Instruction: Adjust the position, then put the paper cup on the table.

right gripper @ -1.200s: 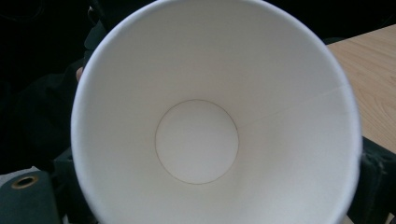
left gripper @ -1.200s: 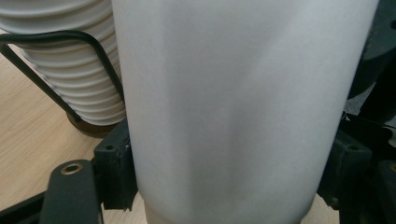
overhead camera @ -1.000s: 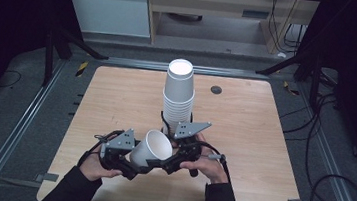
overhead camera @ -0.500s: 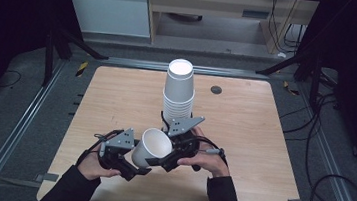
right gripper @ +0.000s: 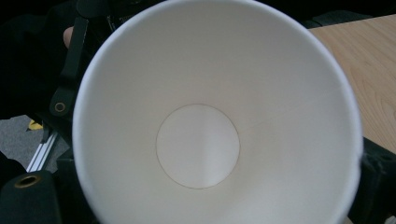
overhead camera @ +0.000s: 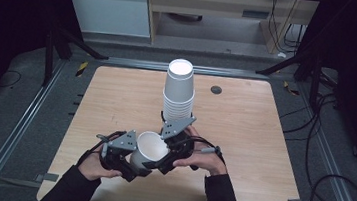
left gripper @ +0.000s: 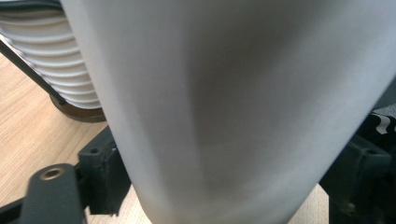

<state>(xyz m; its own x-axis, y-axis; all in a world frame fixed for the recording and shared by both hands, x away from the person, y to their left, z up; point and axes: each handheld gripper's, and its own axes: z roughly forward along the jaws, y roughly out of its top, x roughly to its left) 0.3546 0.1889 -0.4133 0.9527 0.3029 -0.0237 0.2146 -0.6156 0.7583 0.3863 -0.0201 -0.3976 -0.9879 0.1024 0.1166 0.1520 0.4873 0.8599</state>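
one plain white paper cup [overhead camera: 150,149], tilted, clamped between both hand-held grippers

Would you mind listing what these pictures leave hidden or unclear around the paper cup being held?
- Left gripper view: the single cup hides where the pads touch it.
- Right gripper view: the cup's open mouth hides the right gripper's jaw tips.
- High view: the cup and both hands hide the left gripper and right gripper contacts.
- High view: the dark disc beyond the cup stack is too small to identify.

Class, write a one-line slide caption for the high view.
Two hand-held grippers, left and right, hold a tilted white paper cup before an upside-down cup stack on a wooden table.
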